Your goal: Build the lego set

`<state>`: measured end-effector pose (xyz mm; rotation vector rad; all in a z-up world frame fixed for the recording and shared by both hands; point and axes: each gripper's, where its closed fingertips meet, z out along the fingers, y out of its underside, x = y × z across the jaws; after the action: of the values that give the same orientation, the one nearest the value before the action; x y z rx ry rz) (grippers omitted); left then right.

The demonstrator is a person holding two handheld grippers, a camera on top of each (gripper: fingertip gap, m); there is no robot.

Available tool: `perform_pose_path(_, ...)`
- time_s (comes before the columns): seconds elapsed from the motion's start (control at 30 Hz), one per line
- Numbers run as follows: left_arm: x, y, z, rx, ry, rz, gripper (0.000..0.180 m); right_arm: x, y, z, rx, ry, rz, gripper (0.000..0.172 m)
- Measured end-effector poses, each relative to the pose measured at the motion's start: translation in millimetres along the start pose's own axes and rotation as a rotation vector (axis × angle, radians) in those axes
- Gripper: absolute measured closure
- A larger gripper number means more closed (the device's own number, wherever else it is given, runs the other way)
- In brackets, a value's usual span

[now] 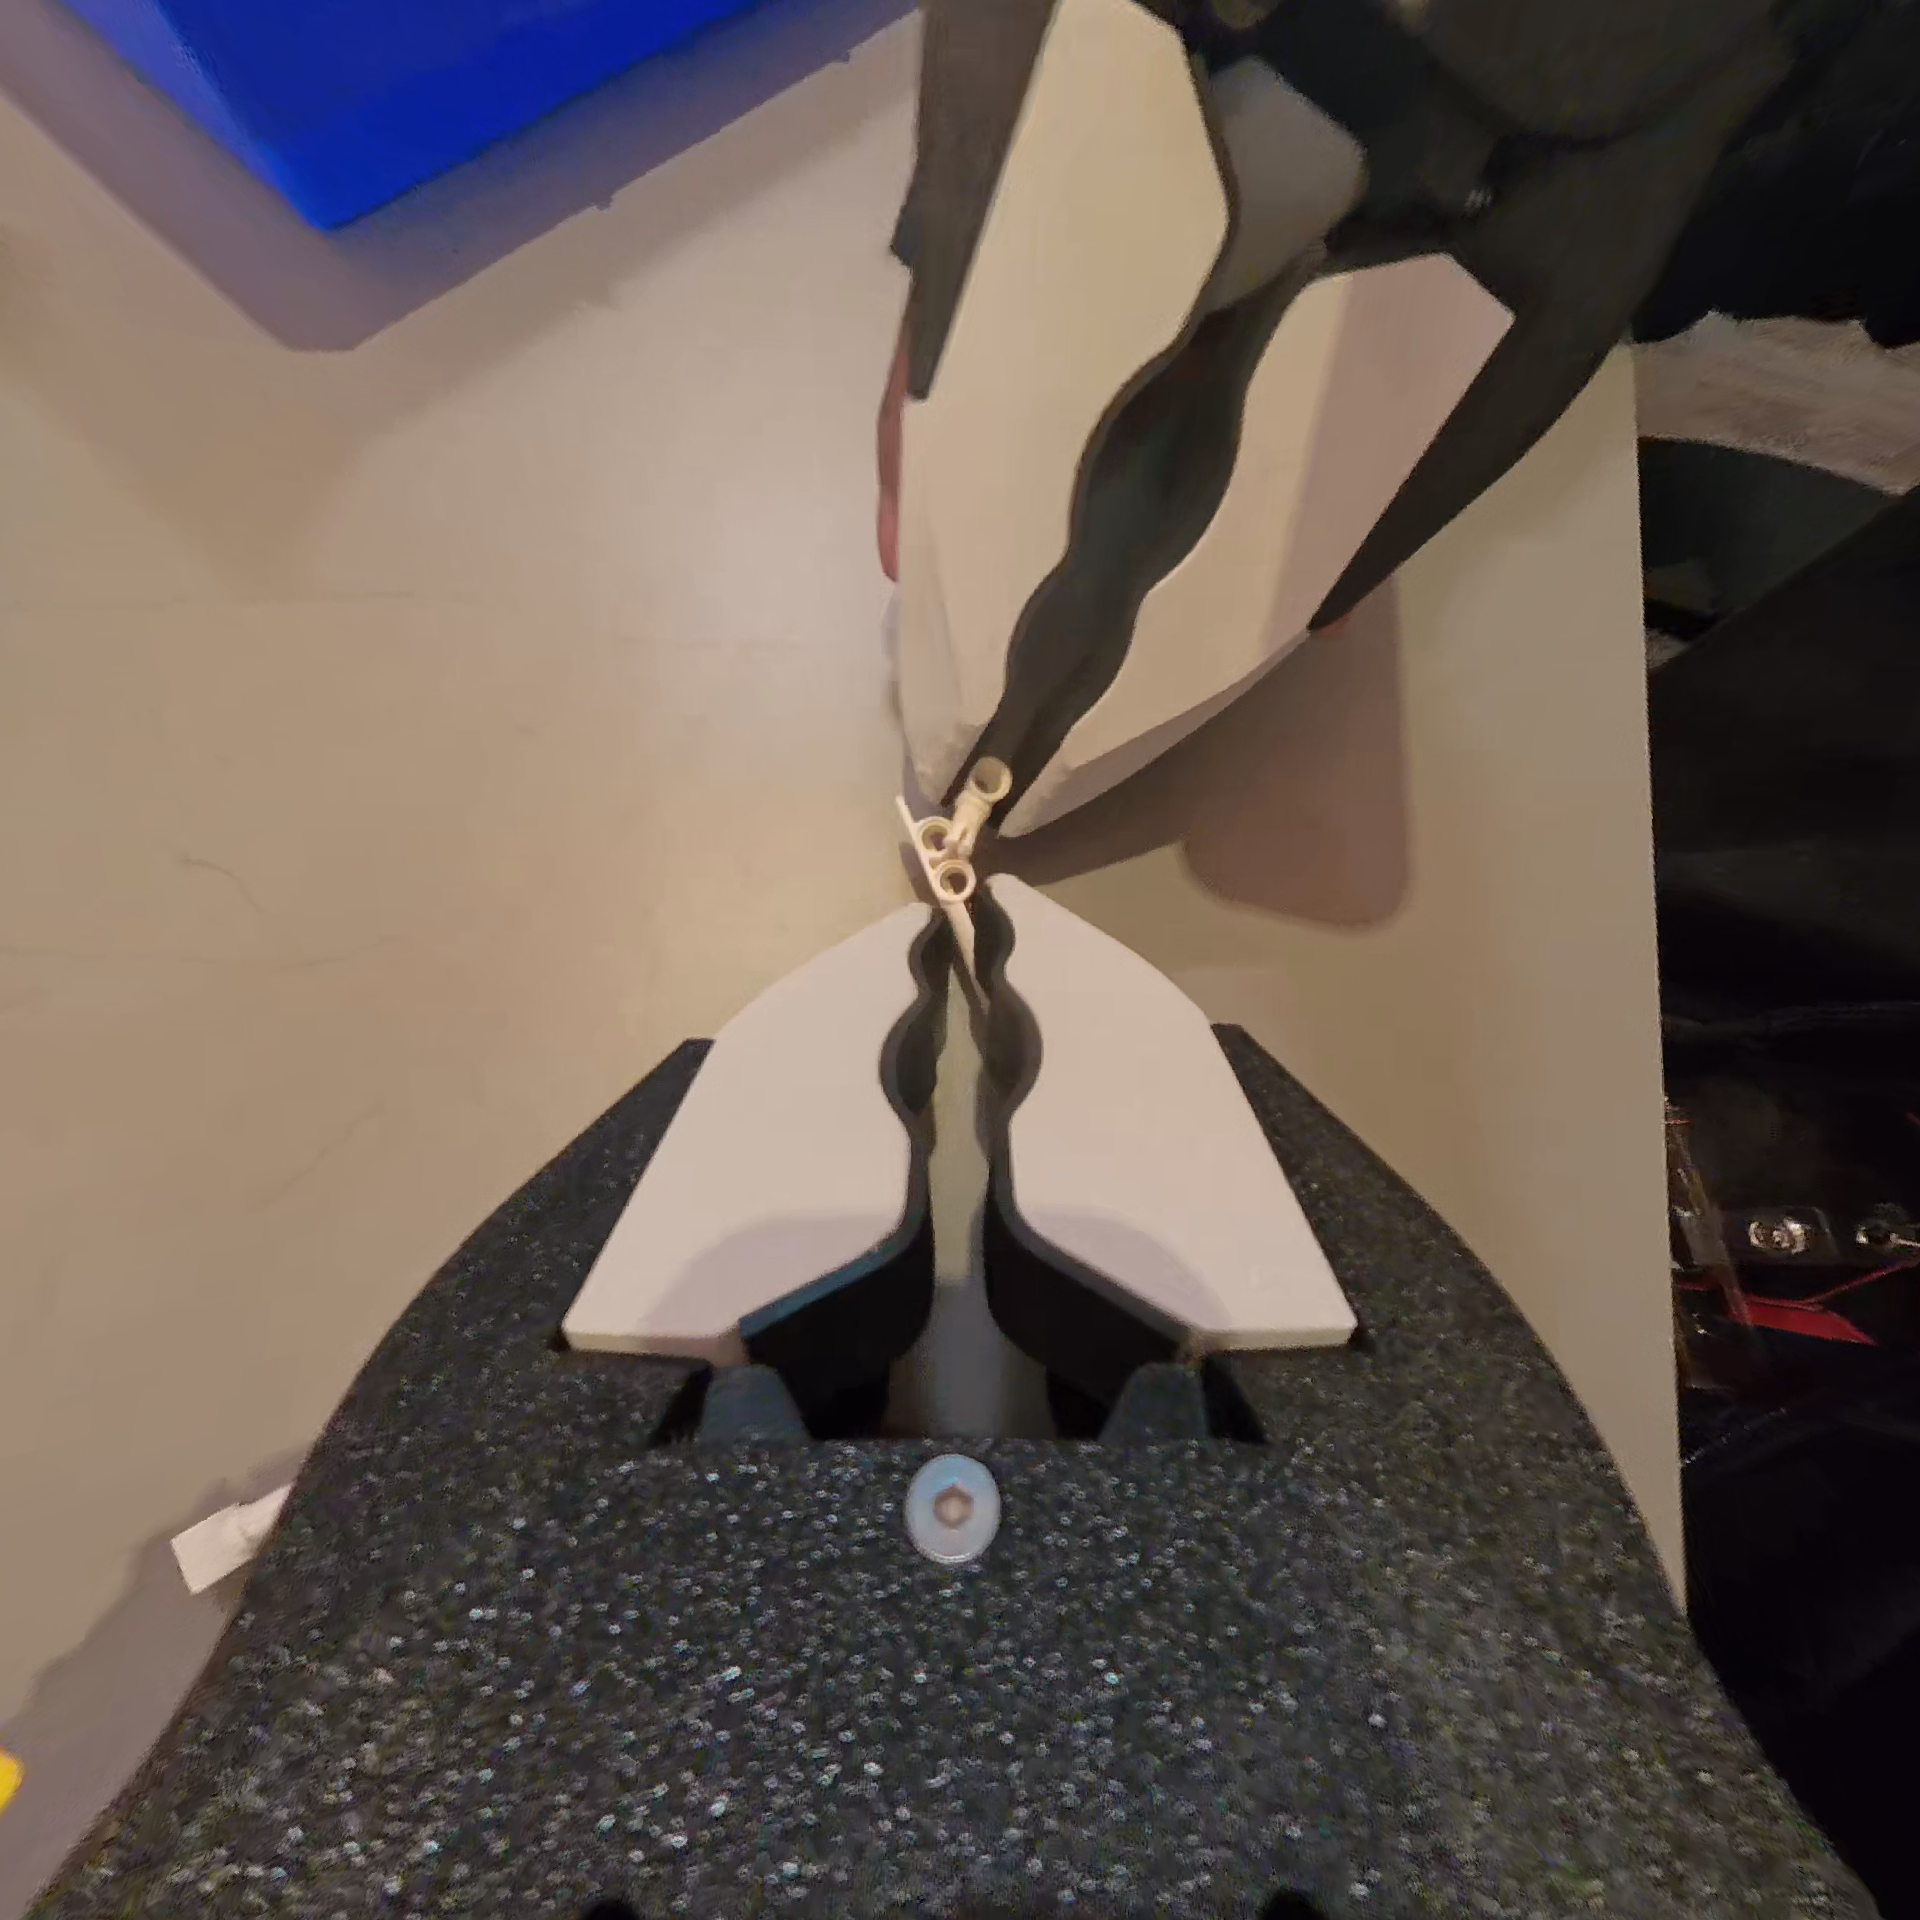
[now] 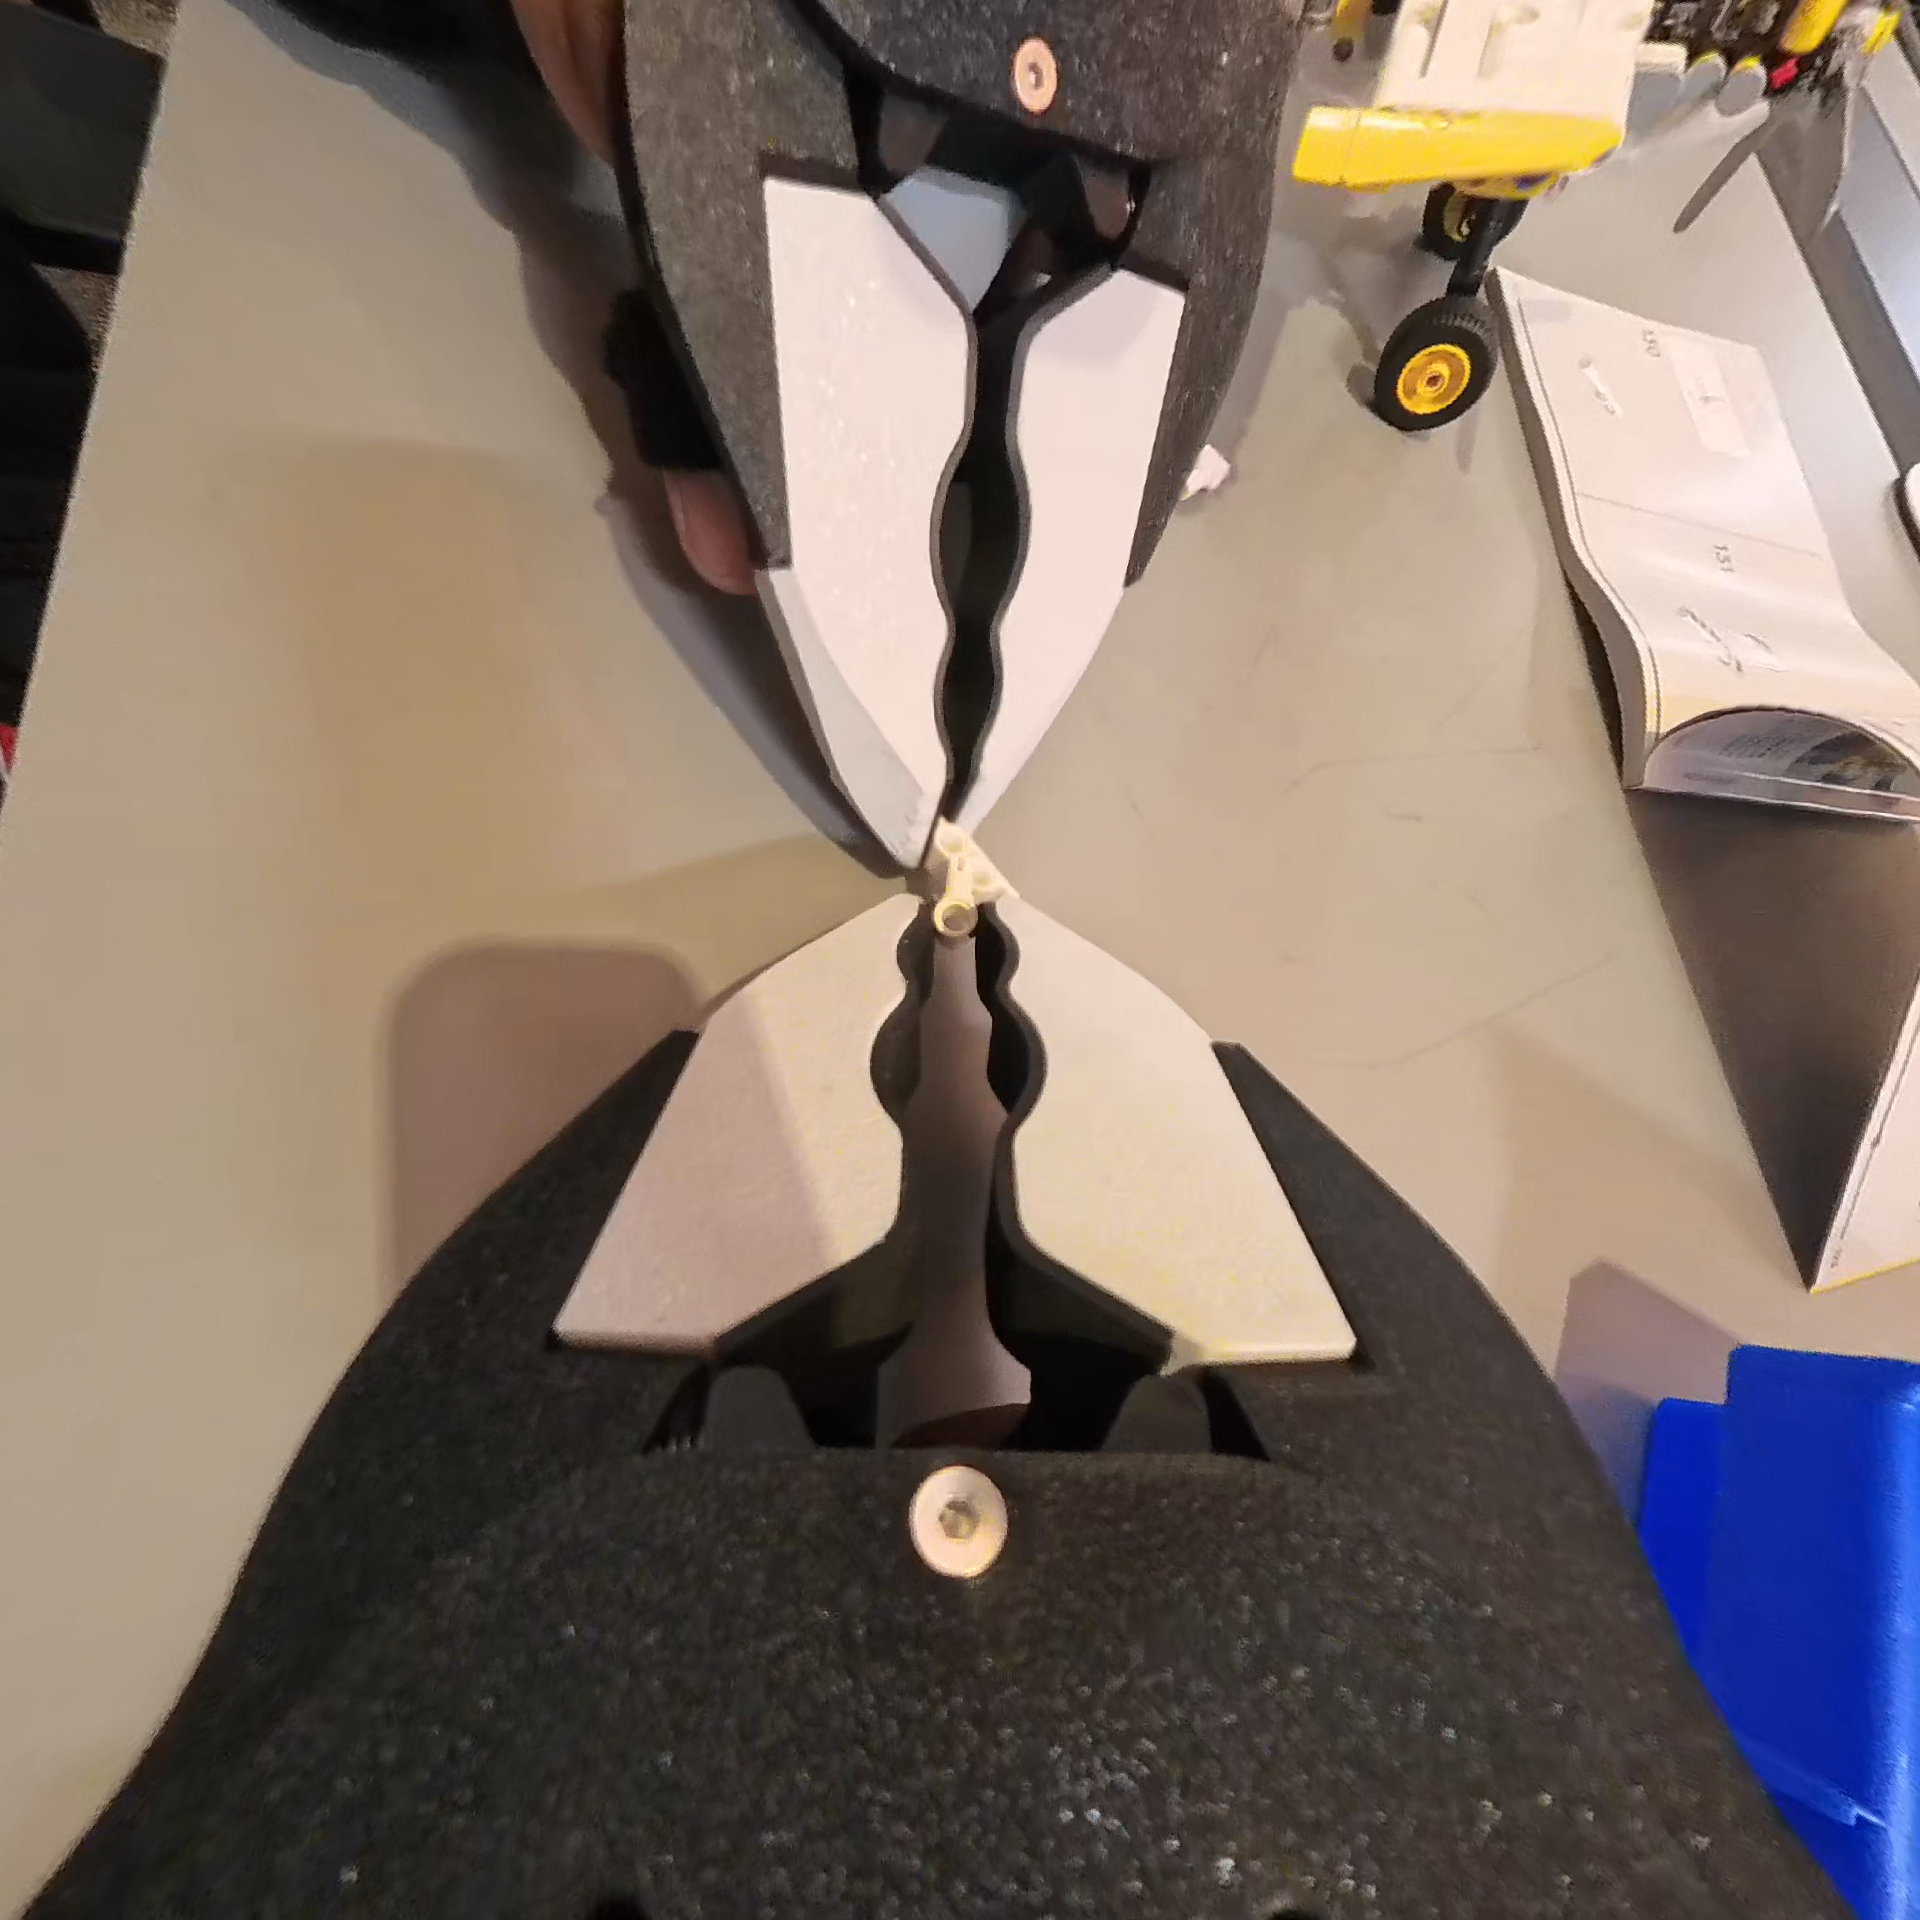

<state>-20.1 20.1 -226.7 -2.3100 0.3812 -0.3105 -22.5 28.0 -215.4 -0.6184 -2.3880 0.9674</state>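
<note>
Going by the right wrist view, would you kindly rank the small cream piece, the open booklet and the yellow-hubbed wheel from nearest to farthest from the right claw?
1. Small cream piece, at the right claw tips.
2. Open booklet, off to the right.
3. Yellow-hubbed wheel, upper right, beyond it.

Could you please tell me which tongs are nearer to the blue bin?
Right. The right tongs have the blue bin just beside their body, on their right; the left tongs face them tip to tip, farther off.

A hobby workbench: beige table point(image 2: 312, 675), toy brick plane point(image 2: 1455, 135), open instruction booklet point(image 2: 1683, 540), blue bin point(image 1: 416, 94).
</note>
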Motion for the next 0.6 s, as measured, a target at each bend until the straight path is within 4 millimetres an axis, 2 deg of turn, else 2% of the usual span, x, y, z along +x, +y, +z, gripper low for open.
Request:
perform_pose_path(0.37, -2.9, -2.7, 1.0, -0.035, -0.106, 0.161, 0.175, 0.2, 0.8, -0.7, -0.107, -0.049, 0.071, 0.165)
perform_pose_path(0.6, -5.8, -3.2, 4.5, -0.002, -0.112, 0.166, 0.174, 0.3, 6.2, 1.0, -0.152, -0.070, 0.119, 0.165)
